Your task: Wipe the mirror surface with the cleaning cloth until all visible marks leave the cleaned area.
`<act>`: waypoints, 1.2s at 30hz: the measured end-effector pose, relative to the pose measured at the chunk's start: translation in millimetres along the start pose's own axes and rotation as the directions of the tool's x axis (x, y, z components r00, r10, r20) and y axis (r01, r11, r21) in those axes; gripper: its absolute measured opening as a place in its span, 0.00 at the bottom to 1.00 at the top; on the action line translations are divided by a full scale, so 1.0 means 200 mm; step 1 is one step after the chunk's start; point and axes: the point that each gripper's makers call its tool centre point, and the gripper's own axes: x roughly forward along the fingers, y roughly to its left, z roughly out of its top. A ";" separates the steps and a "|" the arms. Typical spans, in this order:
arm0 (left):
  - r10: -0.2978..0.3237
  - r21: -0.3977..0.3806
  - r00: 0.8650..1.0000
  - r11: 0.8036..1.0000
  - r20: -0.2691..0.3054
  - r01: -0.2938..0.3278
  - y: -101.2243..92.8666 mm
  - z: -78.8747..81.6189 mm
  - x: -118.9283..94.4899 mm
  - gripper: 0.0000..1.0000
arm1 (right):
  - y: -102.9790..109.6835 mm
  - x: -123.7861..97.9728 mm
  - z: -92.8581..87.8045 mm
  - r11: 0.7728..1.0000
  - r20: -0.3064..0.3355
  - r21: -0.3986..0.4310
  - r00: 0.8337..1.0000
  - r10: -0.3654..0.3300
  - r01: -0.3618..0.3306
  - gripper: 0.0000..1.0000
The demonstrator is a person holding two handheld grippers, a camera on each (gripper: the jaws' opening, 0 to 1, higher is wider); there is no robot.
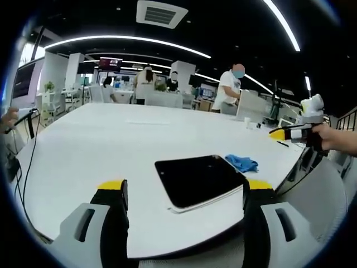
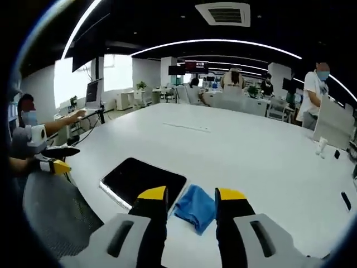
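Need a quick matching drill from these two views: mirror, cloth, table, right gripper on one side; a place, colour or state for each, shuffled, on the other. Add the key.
Things:
1. mirror
2. cloth
3. table
4. right gripper

Descriptions:
A. white, wide, carries the other things
B. blue, crumpled, lying beside the mirror
C. jaws apart, yellow-tipped, holding nothing, cloth ahead between them
D. dark, flat rectangle lying near the table edge

Pairs: 1-D, 2-B, 3-A, 4-C
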 end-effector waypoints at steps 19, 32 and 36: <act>0.008 0.003 1.000 1.000 0.016 -0.008 0.01 0.02 0.00 0.85 | 0.05 -0.21 -0.19 0.985 0.071 0.131 0.990 -0.124 0.114 0.70; 0.009 0.001 1.000 1.000 0.006 -0.009 0.01 0.01 0.00 0.85 | 0.05 -0.13 -0.30 0.990 0.027 0.081 0.993 -0.115 0.113 0.88; 0.007 0.003 1.000 1.000 0.001 -0.007 0.01 0.01 0.00 0.85 | 0.07 -0.12 -0.30 0.993 0.032 0.079 0.995 -0.091 0.088 0.91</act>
